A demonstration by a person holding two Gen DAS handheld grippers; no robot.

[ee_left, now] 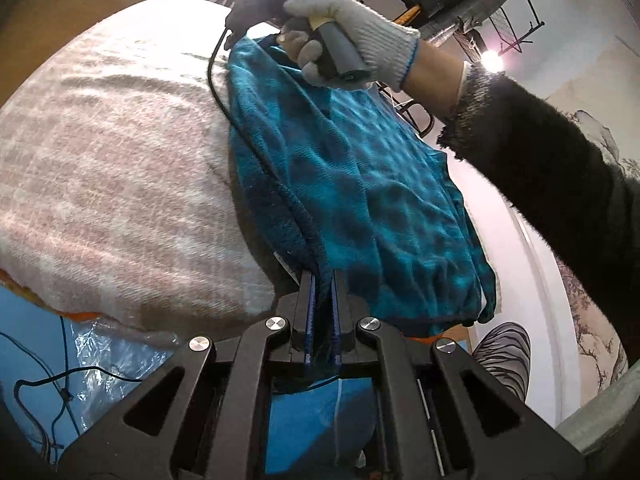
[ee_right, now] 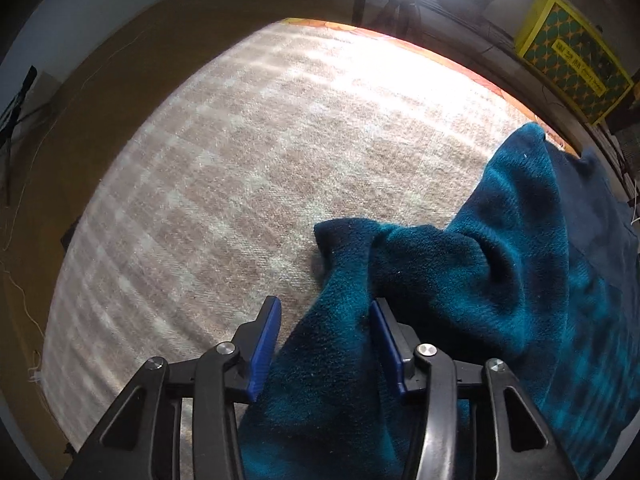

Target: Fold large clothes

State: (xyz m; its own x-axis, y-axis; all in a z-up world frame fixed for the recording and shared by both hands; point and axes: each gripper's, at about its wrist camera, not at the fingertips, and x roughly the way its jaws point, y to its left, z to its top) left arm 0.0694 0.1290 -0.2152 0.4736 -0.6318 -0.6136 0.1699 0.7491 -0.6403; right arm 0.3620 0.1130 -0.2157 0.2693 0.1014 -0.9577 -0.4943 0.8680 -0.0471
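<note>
Where the teal fleece garment (ee_left: 360, 184) hangs over the checked blanket (ee_left: 112, 168), the items stand as follows, nearest first, placed against the blanket.

Left gripper (ee_left: 323, 280): jaws closed tight, the two blue pads (ee_left: 308, 320) pinching a thick folded hem of the garment just off the blanket's near edge. The cloth runs taut away from the pads.

Right gripper (ee_right: 326, 328): pointed steeply down over the blanket, jaws part open. A bunched fold of the garment (ee_right: 440, 280) lies between the blue pads (ee_right: 266, 344); it touches the right-hand pad, while a gap shows at the left-hand one, so no firm pinch is seen.

Garment: partly lifted, partly resting on the blanket's right side, a crumpled corner lying flat on the weave.

Gloved hand (ee_left: 352, 40): white knit glove, dark fuzzy sleeve (ee_left: 540, 168), gripping the right gripper's handle above the garment's far end.

Black cable (ee_left: 218, 92): trailing from that handle across the blanket.

Beyond the blanket: brown floor (ee_right: 100, 100), a yellow patterned box (ee_right: 576, 64).
</note>
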